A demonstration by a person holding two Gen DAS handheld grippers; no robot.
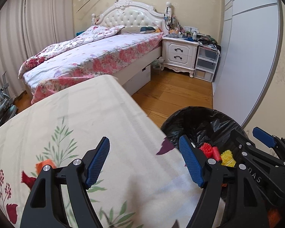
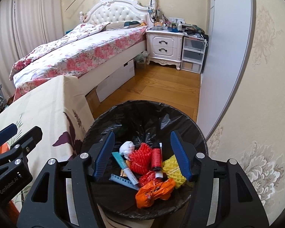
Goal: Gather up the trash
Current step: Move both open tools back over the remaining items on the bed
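While both grippers hang empty, the landmark for every position below is the round bin lined with a black plastic bag [image 2: 142,117], standing on the wooden plank floor [image 2: 161,87].

Right gripper [image 2: 142,156]: directly above the bin mouth, fingers spread wide apart, nothing between them.

Left gripper [image 1: 144,163]: to the left of the bin, over the bench draped in a cream cloth with a leaf-and-flower print [image 1: 76,117]; fingers apart, nothing held. Its right fingertip [image 1: 190,161] overlaps the bin rim in the left wrist view.

Trash, all inside the bin at the bottom of the liner:
- crumpled white paper wad [image 2: 127,147], far left of the pile
- red foam net sleeve [image 2: 140,159], centre
- red thread spool [image 2: 156,158], just right of the net, touching it
- yellow foam net sleeve [image 2: 173,169], right side, partly behind the right finger
- crumpled orange plastic wrapper [image 2: 153,191], nearest edge of the pile
- teal-and-white tube [image 2: 123,166] and pale blue ruler strip [image 2: 121,180], left side, lying slanted

Beyond the bin: bed with a pink floral cover [image 2: 76,51] and white two-drawer nightstand [image 2: 164,46], well apart from it.

On the cloth left of the bin, an orange scrap [image 1: 45,164] shows beside the left finger; cannot tell whether it is printed or loose.
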